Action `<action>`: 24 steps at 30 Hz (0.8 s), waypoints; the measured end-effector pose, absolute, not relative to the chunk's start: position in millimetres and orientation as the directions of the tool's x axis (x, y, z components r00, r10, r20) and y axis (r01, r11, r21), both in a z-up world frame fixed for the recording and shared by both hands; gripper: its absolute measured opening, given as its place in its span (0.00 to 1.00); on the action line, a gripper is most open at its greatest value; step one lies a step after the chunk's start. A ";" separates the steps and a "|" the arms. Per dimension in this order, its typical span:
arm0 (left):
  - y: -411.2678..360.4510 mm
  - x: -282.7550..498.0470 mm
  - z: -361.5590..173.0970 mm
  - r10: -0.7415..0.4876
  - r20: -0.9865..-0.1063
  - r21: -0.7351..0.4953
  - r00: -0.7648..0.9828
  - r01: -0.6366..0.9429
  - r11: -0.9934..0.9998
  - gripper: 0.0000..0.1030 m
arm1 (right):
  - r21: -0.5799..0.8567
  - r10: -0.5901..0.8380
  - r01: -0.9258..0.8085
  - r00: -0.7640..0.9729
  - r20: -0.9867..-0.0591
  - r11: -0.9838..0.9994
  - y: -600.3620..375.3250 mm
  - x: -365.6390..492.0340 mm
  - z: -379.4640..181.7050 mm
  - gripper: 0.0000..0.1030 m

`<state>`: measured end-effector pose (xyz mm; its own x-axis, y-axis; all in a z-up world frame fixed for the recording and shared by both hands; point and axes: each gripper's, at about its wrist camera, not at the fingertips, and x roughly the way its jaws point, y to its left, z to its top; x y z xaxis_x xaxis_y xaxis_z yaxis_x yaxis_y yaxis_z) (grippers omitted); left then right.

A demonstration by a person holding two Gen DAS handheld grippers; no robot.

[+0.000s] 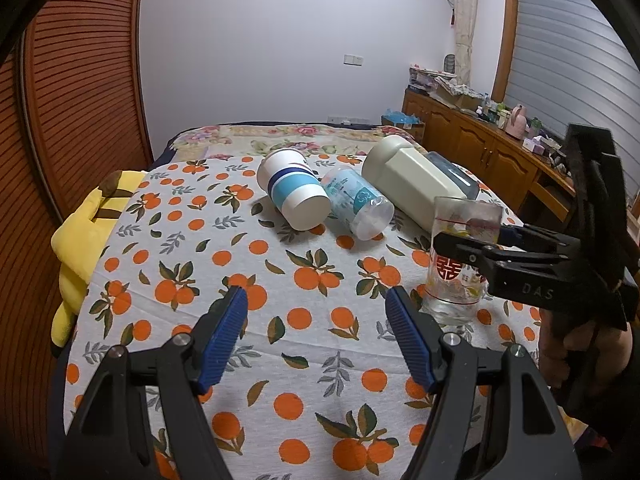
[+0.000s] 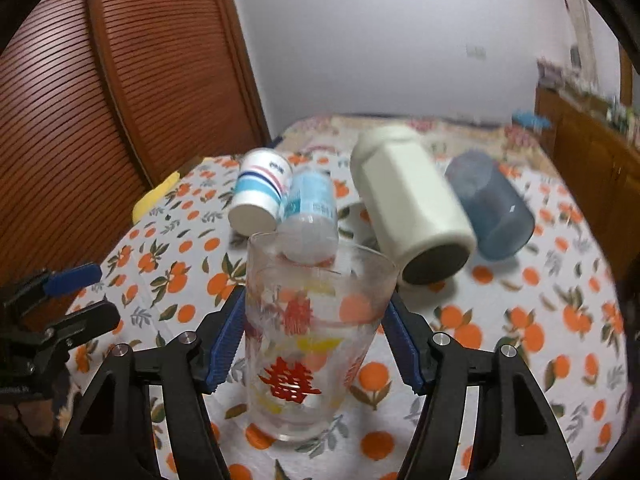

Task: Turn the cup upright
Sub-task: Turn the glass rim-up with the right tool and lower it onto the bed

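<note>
A clear glass cup [image 2: 308, 344] with a red character stands upright on the orange-print tablecloth [image 1: 280, 280]. My right gripper [image 2: 316, 320] has its blue pads on both sides of the glass and holds it; in the left wrist view the glass [image 1: 460, 264] stands at the right, with the right gripper [image 1: 472, 240] reaching in from the right. My left gripper [image 1: 316, 332] is open and empty over the cloth, left of the glass. Its fingertips [image 2: 72, 276] show at the left edge of the right wrist view.
Several cups lie on their sides behind the glass: a white paper cup with blue stripes [image 1: 292, 192], a clear plastic cup with blue print [image 1: 356, 204], a cream tumbler [image 1: 408, 180] and a blue cup [image 2: 492, 212]. A yellow plush [image 1: 84, 236] hangs at the table's left edge.
</note>
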<state>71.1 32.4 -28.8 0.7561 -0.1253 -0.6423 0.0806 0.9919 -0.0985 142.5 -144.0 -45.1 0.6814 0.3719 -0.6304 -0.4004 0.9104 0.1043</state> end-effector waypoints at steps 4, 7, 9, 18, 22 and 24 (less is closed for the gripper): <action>32.7 69.9 -26.5 -0.122 -0.633 -0.098 0.765 0.076 0.992 0.69 | 0.054 0.361 -0.423 0.692 -0.625 0.904 -138.5 134.2 -43.9 0.64; 33.1 68.6 -25.2 -0.119 -0.625 -0.100 0.772 0.072 0.992 0.69 | 0.025 0.351 -0.433 0.696 -0.626 0.901 -135.5 127.5 -44.3 0.64; 33.0 67.0 -23.8 -0.115 -0.614 -0.099 0.781 0.068 0.993 0.69 | 0.021 0.348 -0.433 0.694 -0.630 0.901 -134.6 125.4 -44.0 0.64; 31.5 58.7 -10.9 -0.096 -0.543 -0.090 0.834 0.055 0.994 0.69 | 0.055 0.385 -0.463 0.660 -0.645 0.885 -129.6 113.7 -42.2 0.65; 28.7 56.1 -6.6 -0.089 -0.532 -0.083 0.842 0.052 0.995 0.70 | 0.079 0.393 -0.454 0.655 -0.645 0.888 -133.3 110.8 -42.1 0.67; 27.0 55.5 -5.2 -0.086 -0.528 -0.080 0.845 0.051 0.995 0.70 | 0.085 0.387 -0.441 0.657 -0.647 0.893 -136.4 109.2 -42.3 0.73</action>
